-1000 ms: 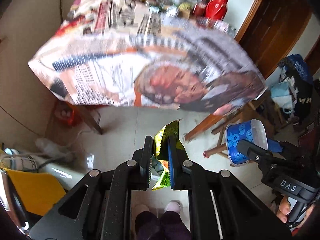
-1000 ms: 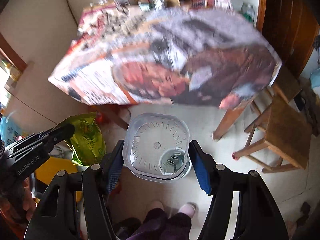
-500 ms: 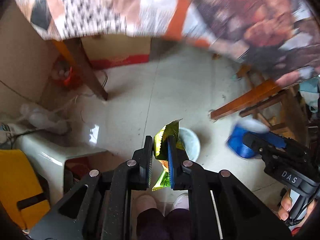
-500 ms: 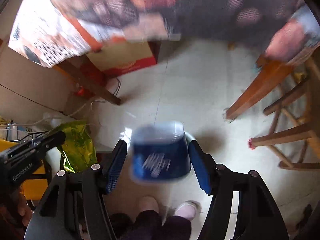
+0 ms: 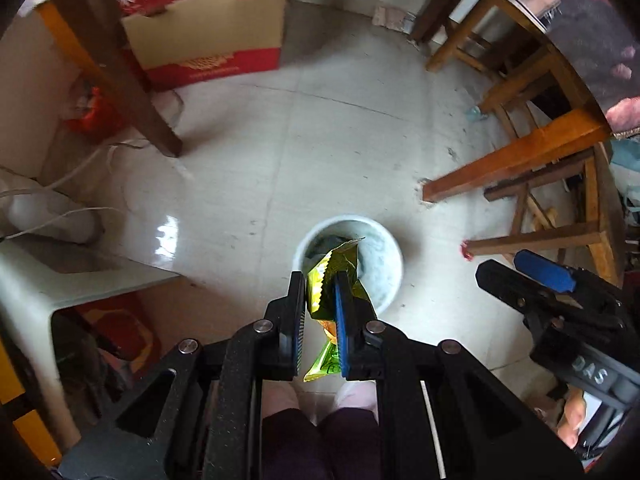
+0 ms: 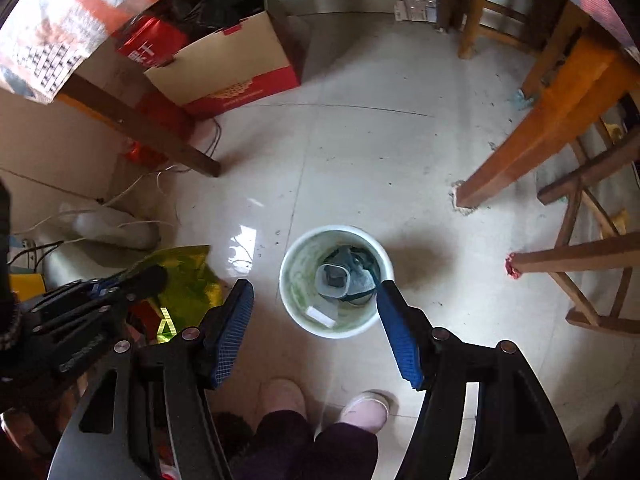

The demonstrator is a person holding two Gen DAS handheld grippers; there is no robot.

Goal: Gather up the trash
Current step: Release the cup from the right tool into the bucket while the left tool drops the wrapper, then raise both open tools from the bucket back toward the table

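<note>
A white bin (image 6: 288, 256) stands on the tiled floor just below both grippers. My left gripper (image 5: 319, 280) is shut on a crumpled yellow-green snack wrapper (image 5: 332, 264), which hangs over the bin's near rim (image 5: 394, 248). My right gripper (image 6: 316, 286) stands open above the bin, and nothing is between its blue pads (image 6: 400, 340). A clear plastic cup (image 6: 333, 280) lies inside the bin on dark trash. The left gripper (image 6: 132, 284) with the wrapper (image 6: 188, 280) shows at the left of the right wrist view. The right gripper (image 5: 502, 264) shows at the right of the left wrist view.
A red and tan cardboard box (image 5: 208, 28) sits under the table, behind a dark table leg (image 5: 120, 76). An orange table leg (image 5: 516, 160) and a wooden stool (image 5: 560, 236) stand to the right. A pale plastic stool (image 5: 60, 276) and cables lie left. The person's slippered feet (image 6: 280, 396) are below.
Both grippers dropped from table height down to the floor bin. The blue-printed cup left the right jaws and lies in the bin. The wrapper stays clamped in the left jaws.
</note>
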